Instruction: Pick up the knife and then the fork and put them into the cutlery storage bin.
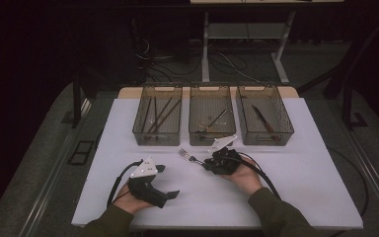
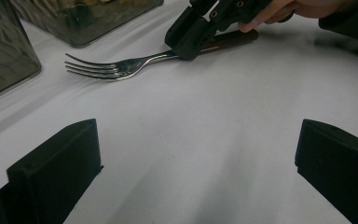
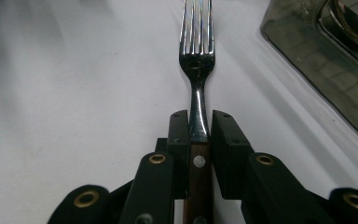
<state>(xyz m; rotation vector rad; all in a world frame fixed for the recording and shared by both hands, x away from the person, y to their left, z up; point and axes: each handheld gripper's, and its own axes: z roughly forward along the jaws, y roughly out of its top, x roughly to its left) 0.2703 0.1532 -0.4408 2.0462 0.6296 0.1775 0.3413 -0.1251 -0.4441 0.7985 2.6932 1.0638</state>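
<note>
- My right gripper (image 1: 206,163) sits low over the middle of the white counter (image 1: 296,182), just in front of the row of bins, and its fingers (image 3: 179,135) pinch a fork (image 3: 196,70) from both sides.
- The grip falls where the steel neck meets the dark wooden handle; I can see a rivet in the handle between the fingers in the right gripper view.
- The fork lies flat on the counter, tines pointing away from the right gripper and towards the left side of the counter in the high view (image 1: 186,156).
- From the left gripper view I see the fork (image 2: 116,67) side on, tines resting on the counter, with the right gripper (image 2: 186,44) clamped on its neck and a hand behind it.
- My left gripper (image 1: 170,180) is well apart from the fork, nearer the front left of the counter, with its fingers (image 2: 56,168) spread wide and nothing between them but bare counter.
- Three clear bins stand side by side at the far edge: the left bin (image 1: 158,116) holds thin sticks that look like chopsticks, the middle bin (image 1: 212,116) holds cutlery I cannot make out, and the right bin (image 1: 265,116) holds a knife (image 1: 261,118).
- The fork's tines lie just in front of the middle bin, not touching it.
</note>
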